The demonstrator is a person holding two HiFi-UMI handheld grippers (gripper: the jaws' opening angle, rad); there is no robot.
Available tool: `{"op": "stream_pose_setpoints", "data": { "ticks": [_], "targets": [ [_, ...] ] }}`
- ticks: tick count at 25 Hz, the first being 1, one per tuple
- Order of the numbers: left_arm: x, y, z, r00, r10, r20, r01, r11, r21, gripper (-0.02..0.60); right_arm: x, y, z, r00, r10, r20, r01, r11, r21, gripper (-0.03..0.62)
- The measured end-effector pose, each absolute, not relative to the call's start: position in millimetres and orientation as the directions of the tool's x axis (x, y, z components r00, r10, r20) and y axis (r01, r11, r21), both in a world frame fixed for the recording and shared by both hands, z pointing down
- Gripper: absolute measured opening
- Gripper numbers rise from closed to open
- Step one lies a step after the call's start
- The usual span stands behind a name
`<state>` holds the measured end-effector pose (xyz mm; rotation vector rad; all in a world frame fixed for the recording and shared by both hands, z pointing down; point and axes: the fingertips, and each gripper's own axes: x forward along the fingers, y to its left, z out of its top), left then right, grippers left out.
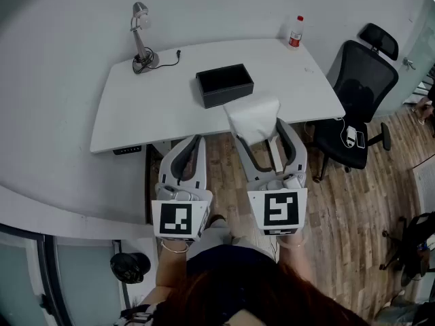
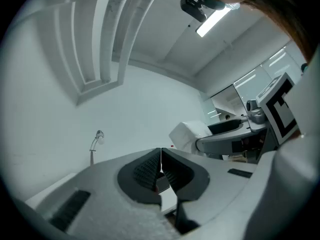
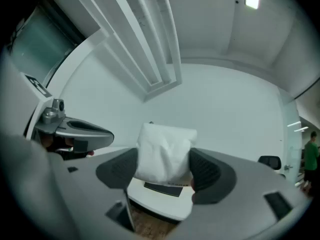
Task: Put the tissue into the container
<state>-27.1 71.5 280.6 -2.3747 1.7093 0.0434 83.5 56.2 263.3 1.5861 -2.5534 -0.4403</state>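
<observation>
R gripper (image 1: 262, 136): clamps tissue (image 1: 253, 118) above surface (image 1: 136, 107) edge | L gripper (image 1: 192, 156): pressed together, empty | container (image 1: 225, 84): on surface, nr tissue

An office: a white desk (image 1: 156, 107), a black swivel chair (image 1: 363, 80) and a desk lamp (image 1: 145, 60).
</observation>
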Motion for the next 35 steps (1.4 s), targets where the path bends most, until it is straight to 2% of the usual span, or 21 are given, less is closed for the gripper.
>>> {"op": "stream_pose_setpoints", "data": {
  "ticks": [35],
  "targets": [
    [-71,-17,275,0.456,-0.875,-0.162,-0.890,-0.449,-0.082,0.028,26,-29,268,-0.363,-0.932,-0.009,-0.874,0.337,0.350,0.339]
  ]
}}
